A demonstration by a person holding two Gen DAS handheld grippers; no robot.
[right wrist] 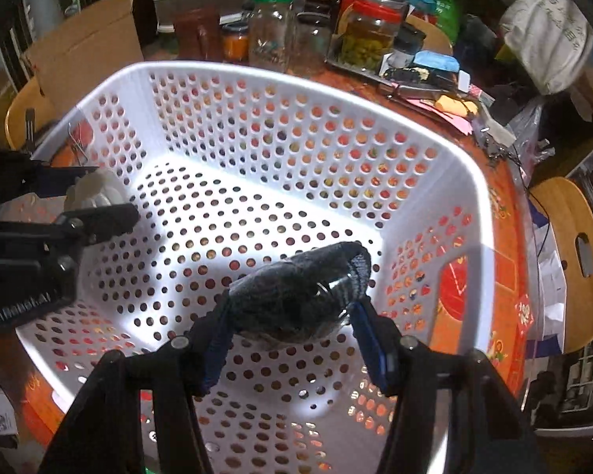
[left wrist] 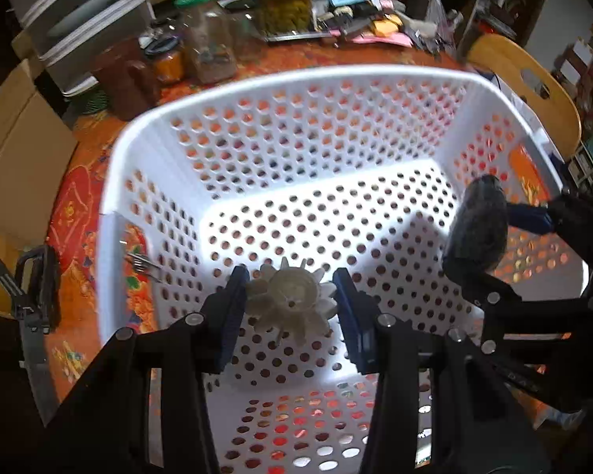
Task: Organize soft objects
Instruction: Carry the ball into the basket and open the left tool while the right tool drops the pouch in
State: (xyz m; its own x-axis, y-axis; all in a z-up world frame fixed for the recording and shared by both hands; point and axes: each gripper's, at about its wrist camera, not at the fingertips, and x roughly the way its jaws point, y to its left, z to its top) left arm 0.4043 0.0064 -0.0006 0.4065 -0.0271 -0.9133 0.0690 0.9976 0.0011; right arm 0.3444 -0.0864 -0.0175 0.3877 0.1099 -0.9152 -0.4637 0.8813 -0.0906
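Observation:
A white perforated laundry basket stands on the orange table, with nothing lying on its floor. My left gripper is shut on a cream spiky soft toy and holds it above the basket floor; it also shows at the left of the right wrist view. My right gripper is shut on a dark grey knitted soft bundle and holds it inside the basket near the right wall. That bundle shows in the left wrist view at the right.
Glass jars, a brown container and clutter stand behind the basket. A cardboard box and drawer unit are at the far left. Wooden chair backs flank the table. A clip hangs on the basket's left wall.

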